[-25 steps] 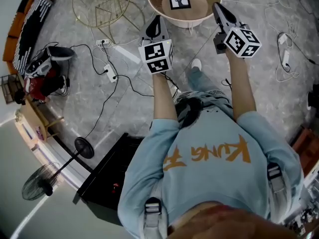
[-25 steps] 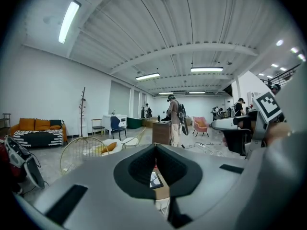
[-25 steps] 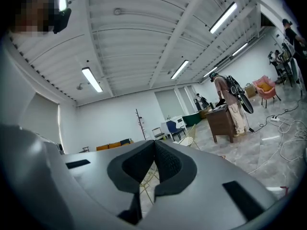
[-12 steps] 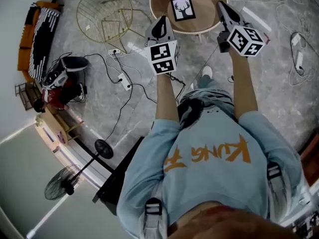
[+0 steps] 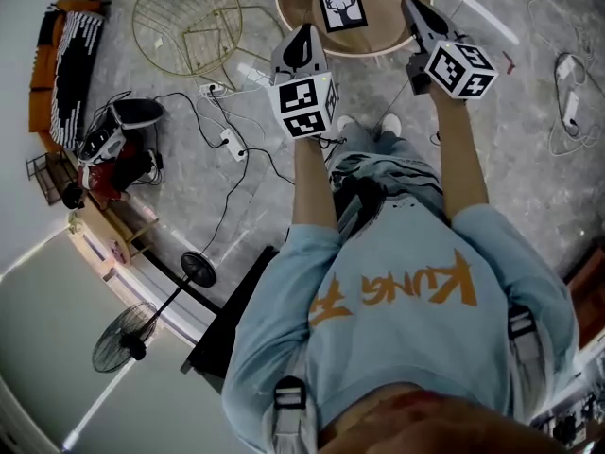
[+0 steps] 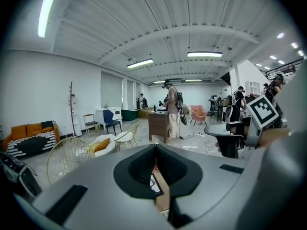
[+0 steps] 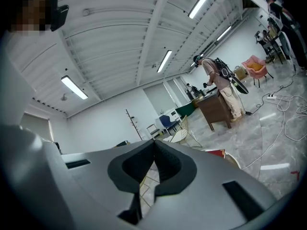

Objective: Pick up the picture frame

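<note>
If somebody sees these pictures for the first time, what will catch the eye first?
First, the picture frame with a black deer silhouette, on the round wooden table at the top of the head view. Next, the left gripper and right gripper with their marker cubes, both shut and empty, held out to the left and right of the frame.
</note>
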`<state>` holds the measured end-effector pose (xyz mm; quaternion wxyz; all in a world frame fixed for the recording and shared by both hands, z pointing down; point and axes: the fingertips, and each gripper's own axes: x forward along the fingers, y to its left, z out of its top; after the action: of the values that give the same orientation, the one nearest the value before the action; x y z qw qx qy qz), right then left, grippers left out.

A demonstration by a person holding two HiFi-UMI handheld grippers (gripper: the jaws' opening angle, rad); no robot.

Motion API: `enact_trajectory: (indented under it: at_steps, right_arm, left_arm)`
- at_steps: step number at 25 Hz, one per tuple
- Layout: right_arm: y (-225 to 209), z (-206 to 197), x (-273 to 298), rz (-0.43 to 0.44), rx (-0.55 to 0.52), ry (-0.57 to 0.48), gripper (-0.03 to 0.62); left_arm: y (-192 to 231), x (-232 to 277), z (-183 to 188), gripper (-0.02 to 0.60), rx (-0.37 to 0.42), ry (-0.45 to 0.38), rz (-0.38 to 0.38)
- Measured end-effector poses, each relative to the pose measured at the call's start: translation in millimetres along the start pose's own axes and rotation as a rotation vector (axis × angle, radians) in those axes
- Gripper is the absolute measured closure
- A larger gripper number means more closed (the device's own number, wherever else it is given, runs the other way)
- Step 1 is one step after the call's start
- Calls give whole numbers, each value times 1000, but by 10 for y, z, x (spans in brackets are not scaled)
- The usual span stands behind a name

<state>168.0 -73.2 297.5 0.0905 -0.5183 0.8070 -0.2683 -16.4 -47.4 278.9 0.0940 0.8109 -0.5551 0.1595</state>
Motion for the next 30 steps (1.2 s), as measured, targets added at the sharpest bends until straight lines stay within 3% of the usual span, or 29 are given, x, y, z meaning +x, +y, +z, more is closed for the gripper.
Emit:
enact_trajectory:
  at_steps: [4,10,13,22,30]
  right_arm:
    - [42,-21,61,20,-23,29,597]
    - [-232,103,273,-49,-39,27,597]
    - [-319,175,432,-71,-48,29,597]
    - [-373,-193,1230,-100,-48,132,597]
    - [-417,-567,1917,-166,-61,236,597]
  left_arm:
    - [61,76,-76,563,-41,14,5]
    - [224,418,84,563,-78,-36,49]
    - [273,612,156,563,-103,-46,23]
    - [768,1200,-163,563,-187,46,-27]
    - [1187,1812,-664,563,-282,162,-87]
